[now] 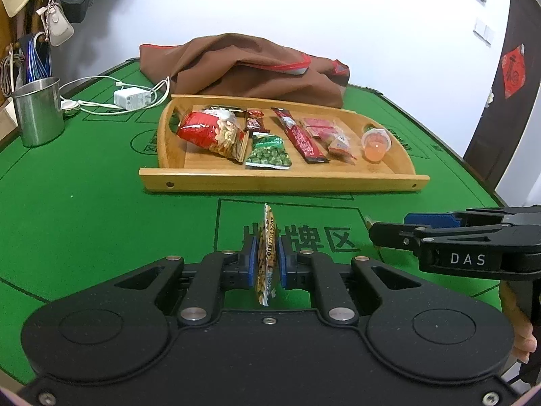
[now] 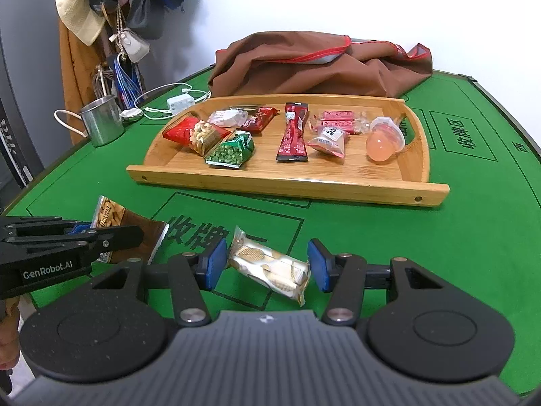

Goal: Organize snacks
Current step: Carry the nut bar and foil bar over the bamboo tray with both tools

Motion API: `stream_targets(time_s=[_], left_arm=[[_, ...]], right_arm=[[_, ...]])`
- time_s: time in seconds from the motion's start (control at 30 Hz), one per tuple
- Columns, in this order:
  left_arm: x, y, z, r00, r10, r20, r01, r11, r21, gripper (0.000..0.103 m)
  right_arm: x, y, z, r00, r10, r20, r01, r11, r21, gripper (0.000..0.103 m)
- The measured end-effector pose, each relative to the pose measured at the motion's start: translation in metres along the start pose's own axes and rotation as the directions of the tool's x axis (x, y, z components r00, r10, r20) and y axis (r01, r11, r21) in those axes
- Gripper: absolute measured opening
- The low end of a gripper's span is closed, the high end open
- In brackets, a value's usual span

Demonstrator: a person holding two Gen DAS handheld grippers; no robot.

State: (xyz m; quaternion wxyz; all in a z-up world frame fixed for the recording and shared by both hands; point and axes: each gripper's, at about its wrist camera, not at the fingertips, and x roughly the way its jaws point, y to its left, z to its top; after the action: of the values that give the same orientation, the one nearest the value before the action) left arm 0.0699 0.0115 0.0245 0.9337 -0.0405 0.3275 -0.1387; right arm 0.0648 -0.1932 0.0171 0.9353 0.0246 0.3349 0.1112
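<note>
My left gripper (image 1: 267, 260) is shut on a brown-and-yellow nut packet (image 1: 267, 253), held edge-on and upright between its blue pads just above the green table. The right wrist view shows that same packet (image 2: 135, 233) sticking out of the left gripper (image 2: 111, 237). My right gripper (image 2: 267, 264) has a white wafer packet (image 2: 270, 267) lying slantwise between its pads, which touch it on both sides. The right gripper (image 1: 389, 233) hovers low at the right. Beyond both stands a wooden tray (image 1: 284, 182) (image 2: 287, 189) with a red nut bag (image 1: 209, 132), a green pea packet (image 1: 268, 152), a red stick (image 1: 301, 135), pink packets and a jelly cup (image 1: 375, 143).
A steel cup (image 1: 37, 115) stands at the far left, with a white charger (image 1: 132, 98) and its cables beside it. A brown cloth bag (image 1: 250, 64) lies behind the tray. Bags and a hat hang on the wall at the left. A person's fingers (image 1: 524, 338) show at the right edge.
</note>
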Motion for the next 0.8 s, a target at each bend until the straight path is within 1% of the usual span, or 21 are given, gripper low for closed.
stream_targets(time_s=[0.2, 0.4, 0.53, 0.63, 0.8], left_arm=[[0.003, -0.003, 0.000, 1.000, -0.002, -0.004, 0.002, 1.000, 0.008, 0.012], [0.000, -0.005, 0.008, 1.000, -0.007, 0.017, 0.006, 1.000, 0.022, 0.012], [0.001, -0.008, 0.021, 0.999, -0.025, 0.033, 0.024, 0.999, 0.033, 0.012], [0.004, -0.013, 0.035, 0.998, -0.034, 0.052, 0.031, 0.998, 0.047, 0.012], [0.017, -0.016, 0.060, 0.997, -0.051, 0.065, 0.048, 0.998, 0.039, 0.012]], right_arm=[[0.000, -0.002, 0.001, 1.000, -0.007, 0.001, 0.007, 1.000, 0.003, 0.056], [0.000, -0.006, 0.006, 1.000, -0.013, 0.013, 0.013, 1.000, 0.009, 0.056], [0.001, -0.010, 0.016, 1.000, -0.007, 0.022, 0.006, 1.000, 0.020, 0.055], [0.002, -0.012, 0.028, 0.999, -0.023, 0.041, 0.022, 1.000, 0.019, 0.055], [0.010, -0.022, 0.050, 0.997, -0.047, 0.057, 0.045, 0.998, 0.042, 0.055]])
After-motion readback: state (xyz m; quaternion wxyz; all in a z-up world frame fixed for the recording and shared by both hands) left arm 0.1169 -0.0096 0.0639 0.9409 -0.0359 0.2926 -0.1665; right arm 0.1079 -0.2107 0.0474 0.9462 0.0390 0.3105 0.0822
